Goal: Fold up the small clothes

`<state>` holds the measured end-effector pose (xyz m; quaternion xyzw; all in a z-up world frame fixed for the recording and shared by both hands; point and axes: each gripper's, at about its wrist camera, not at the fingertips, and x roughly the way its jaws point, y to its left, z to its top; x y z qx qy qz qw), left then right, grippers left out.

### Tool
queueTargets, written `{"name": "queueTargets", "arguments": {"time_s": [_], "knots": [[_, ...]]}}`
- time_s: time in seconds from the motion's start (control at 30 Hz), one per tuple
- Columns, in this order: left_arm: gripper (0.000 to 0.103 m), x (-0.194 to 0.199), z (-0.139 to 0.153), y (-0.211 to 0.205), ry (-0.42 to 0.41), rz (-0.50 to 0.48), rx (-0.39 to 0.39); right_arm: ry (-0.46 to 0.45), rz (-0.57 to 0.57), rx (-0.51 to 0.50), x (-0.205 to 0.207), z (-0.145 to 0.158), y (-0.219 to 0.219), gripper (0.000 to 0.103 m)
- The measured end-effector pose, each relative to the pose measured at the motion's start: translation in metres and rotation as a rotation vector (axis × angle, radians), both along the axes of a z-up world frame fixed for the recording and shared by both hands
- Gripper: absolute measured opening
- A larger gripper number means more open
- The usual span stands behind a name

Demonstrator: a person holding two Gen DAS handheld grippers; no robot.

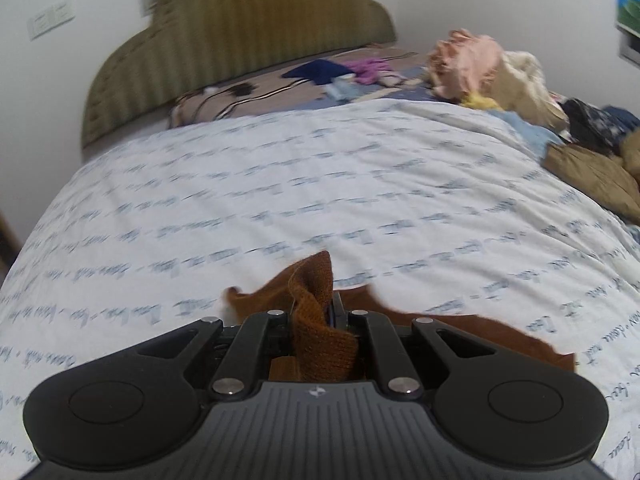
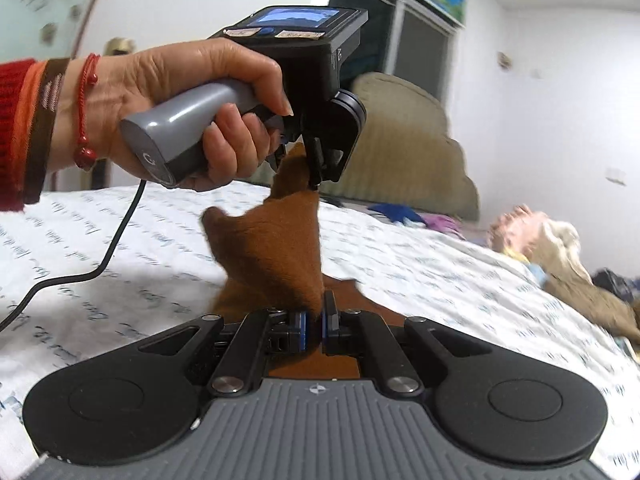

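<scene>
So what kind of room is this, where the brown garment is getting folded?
Most likely a home bedroom. A bed with a white printed cover fills the view, a padded olive headboard stands against the wall behind it, and a heap of unfolded clothes lies on the bed's far side.

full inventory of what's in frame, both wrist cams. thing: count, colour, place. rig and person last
brown garment: 1, rust-brown knit, lifted over the near end of the bed, pinched by both grippers
bedspread: 1, white with grey-blue script, covers the bed
headboard: 1, olive, ribbed, against the far wall
loose clothes pile: count unclear; pink, cream, yellow, dark, tan; far right of bed
small clothes: several, navy, purple, pale blue, near headboard
cable: 1, black, trails across bedspread
left gripper: black, shut on garment
right gripper: black, shut on garment
left hand: red bracelet, red sleeve
</scene>
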<state>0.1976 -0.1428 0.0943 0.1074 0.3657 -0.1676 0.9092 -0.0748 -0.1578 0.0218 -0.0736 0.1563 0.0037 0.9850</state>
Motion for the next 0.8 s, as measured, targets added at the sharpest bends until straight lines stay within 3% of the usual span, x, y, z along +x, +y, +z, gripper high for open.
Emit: {"name": "queueTargets", "arguments": {"time_s": [0.2, 0.33, 0.43, 0.6, 0.67, 0.7, 0.73, 0.77, 0.8], "knots": [[0.009, -0.012, -0.022, -0.077, -0.002, -0.090, 0.059, 0.035, -0.096, 0.097, -0.018, -0.018, -0.044, 0.007], [0.009, -0.012, -0.052, -0.117, 0.022, -0.118, 0.119, 0.110, -0.142, 0.261, -0.021, -0.035, -0.079, 0.007], [0.011, -0.007, -0.064, -0.122, 0.090, -0.130, 0.086, 0.182, -0.128, 0.371, -0.016, -0.045, -0.097, 0.009], [0.015, -0.003, -0.050, -0.094, 0.081, -0.136, 0.044, 0.229, -0.071, 0.542, -0.016, -0.052, -0.120, 0.038], [0.019, -0.002, -0.040, -0.080, 0.065, -0.143, 0.040, 0.246, -0.030, 0.632, -0.008, -0.054, -0.133, 0.055], [0.028, -0.002, -0.034, -0.074, 0.057, -0.148, 0.039, 0.255, -0.008, 0.669, -0.003, -0.054, -0.137, 0.059], [0.049, -0.003, -0.029, -0.071, 0.052, -0.156, 0.035, 0.270, 0.012, 0.704, 0.003, -0.054, -0.141, 0.066], [0.064, -0.004, -0.025, -0.068, 0.048, -0.169, 0.025, 0.280, 0.025, 0.734, 0.013, -0.054, -0.147, 0.069], [0.086, -0.006, -0.021, -0.067, 0.039, -0.181, 0.012, 0.282, 0.034, 0.760, 0.020, -0.054, -0.151, 0.069]]}}
